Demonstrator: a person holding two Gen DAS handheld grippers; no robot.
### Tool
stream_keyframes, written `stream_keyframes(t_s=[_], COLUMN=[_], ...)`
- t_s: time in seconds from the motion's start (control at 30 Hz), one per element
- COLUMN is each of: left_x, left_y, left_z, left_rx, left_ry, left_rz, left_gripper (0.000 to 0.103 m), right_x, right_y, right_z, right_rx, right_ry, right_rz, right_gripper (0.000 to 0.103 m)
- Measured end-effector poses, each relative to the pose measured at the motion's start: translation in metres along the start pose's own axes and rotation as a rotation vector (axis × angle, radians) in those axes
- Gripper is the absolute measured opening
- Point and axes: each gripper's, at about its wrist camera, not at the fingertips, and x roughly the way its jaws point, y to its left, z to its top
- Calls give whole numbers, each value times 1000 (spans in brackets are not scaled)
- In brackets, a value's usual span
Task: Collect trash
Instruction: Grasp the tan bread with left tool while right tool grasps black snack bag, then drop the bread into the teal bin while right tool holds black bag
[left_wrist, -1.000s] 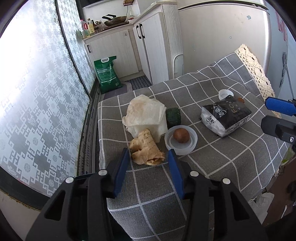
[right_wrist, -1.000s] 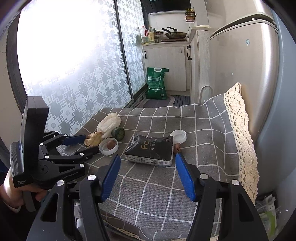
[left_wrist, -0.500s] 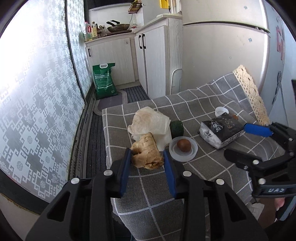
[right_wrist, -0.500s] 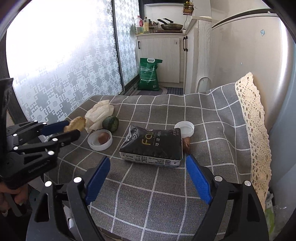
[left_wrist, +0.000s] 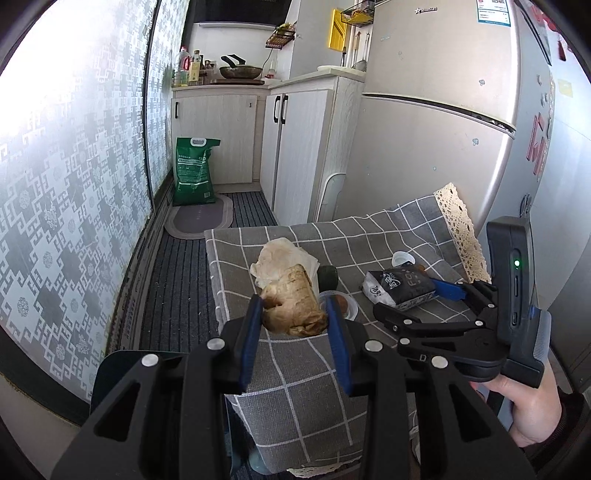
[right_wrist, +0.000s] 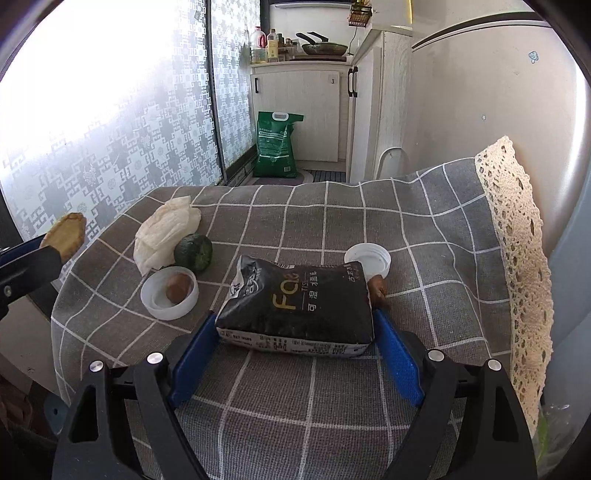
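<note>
Trash scrap (left_wrist: 293, 302) clamped in left tongs (left_wrist: 293, 319); right tongs (right_wrist: 295, 338) apart, straddling black pack (right_wrist: 299, 306), apparently untouched.

My left wrist camera looks down along its tongs (left_wrist: 293, 314) from the desk's (left_wrist: 295, 380) near corner toward the fridge (left_wrist: 436, 140) — my right sits close over the black packet (right_wrist: 299, 302). Both share desk, packet, cabinets.
</note>
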Motion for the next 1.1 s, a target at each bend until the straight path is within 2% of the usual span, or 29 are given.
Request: stream_keyframes(t_s=[0.07, 0.13, 0.2, 0.37, 0.7, 1.1], left_x=[-1, -3, -5, -14, -29, -20], left_y=[5, 10, 15, 24, 53, 101], left_z=[-3, -5, -5, -4, -2, -27], left_rx=[-1, -7, -17, -40, -82, -115], left_ry=[5, 6, 0, -29, -63, 35], left_rz=[2, 3, 5, 23, 69, 153], left_gripper=[37, 37, 37, 37, 37, 37], right_x=[3, 5, 6, 1, -35, -57], right_y=[2, 3, 4, 6, 17, 60], right_z=[1, 3, 5, 8, 22, 40], right_rx=[1, 14, 23, 33, -10, -64], right_ry=[-1, 0, 5, -3, -80, -134], right_rz=[-18, -15, -13, 5, 22, 124], right_gripper=[83, 75, 73, 72, 72, 72])
